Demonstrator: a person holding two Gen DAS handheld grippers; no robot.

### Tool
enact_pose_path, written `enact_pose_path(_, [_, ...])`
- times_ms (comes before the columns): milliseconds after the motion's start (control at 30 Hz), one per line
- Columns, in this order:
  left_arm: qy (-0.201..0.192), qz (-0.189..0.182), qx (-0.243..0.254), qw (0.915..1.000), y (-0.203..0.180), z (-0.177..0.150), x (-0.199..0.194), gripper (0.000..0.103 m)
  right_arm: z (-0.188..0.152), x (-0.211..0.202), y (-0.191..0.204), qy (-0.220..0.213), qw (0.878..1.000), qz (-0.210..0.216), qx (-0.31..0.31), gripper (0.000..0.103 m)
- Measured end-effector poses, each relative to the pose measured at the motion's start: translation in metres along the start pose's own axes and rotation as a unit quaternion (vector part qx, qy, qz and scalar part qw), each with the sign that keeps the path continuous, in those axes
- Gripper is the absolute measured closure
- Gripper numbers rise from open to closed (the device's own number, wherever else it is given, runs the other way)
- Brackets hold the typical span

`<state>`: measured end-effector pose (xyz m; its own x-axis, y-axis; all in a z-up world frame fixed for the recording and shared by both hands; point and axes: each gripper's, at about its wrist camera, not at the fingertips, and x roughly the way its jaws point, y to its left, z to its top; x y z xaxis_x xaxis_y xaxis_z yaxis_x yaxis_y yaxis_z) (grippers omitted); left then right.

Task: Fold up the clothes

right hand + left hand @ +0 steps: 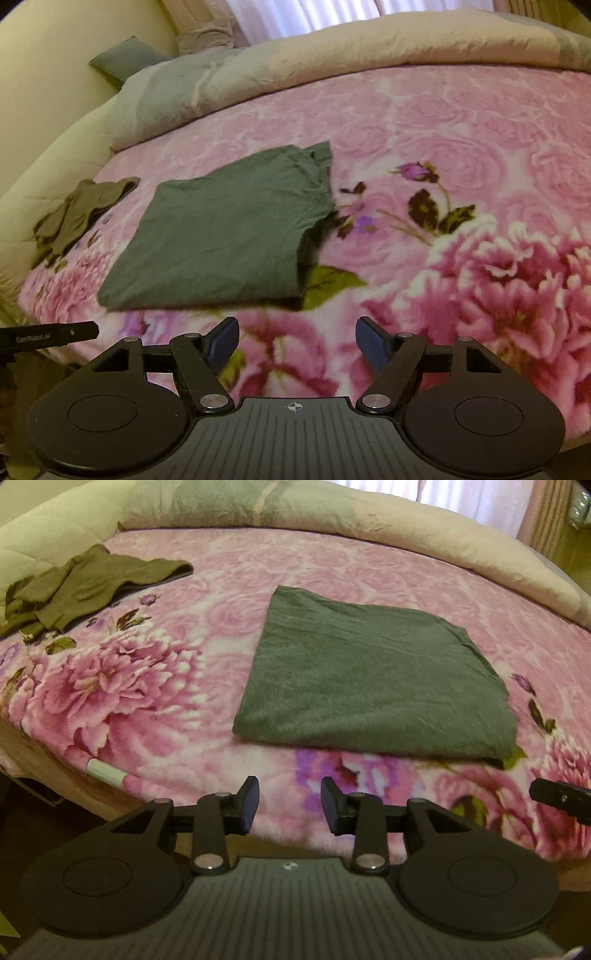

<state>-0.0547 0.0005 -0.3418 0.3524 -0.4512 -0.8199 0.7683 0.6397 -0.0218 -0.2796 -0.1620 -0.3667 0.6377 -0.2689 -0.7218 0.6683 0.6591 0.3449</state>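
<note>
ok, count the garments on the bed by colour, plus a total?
Grey-green, folded flat: 1, the grey-green garment
Olive-brown, crumpled, not folded: 1, the olive-brown garment
Total: 2

Both lie on the pink floral blanket. The left gripper and right gripper are open and hold nothing.

pink floral blanket (192,709) on bed; beige-grey duvet (332,62) bunched along far edge.
</note>
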Motion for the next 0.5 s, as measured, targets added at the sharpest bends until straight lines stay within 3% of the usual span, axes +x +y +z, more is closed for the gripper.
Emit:
enact_pose_path(233, [-0.006, -0.005, 0.002, 1.0, 0.0, -0.007, -0.009, 0.07, -0.011, -0.008, 0.002, 0.002, 1.0, -0.005, 0.004, 0.03])
enact_pose_path(500, [-0.018, -0.06, -0.043, 0.9971, 0.025, -0.012, 0.009, 0.069, -0.015, 0.003, -0.011, 0.019, 0.999, 0.001, 0.026, 0.03])
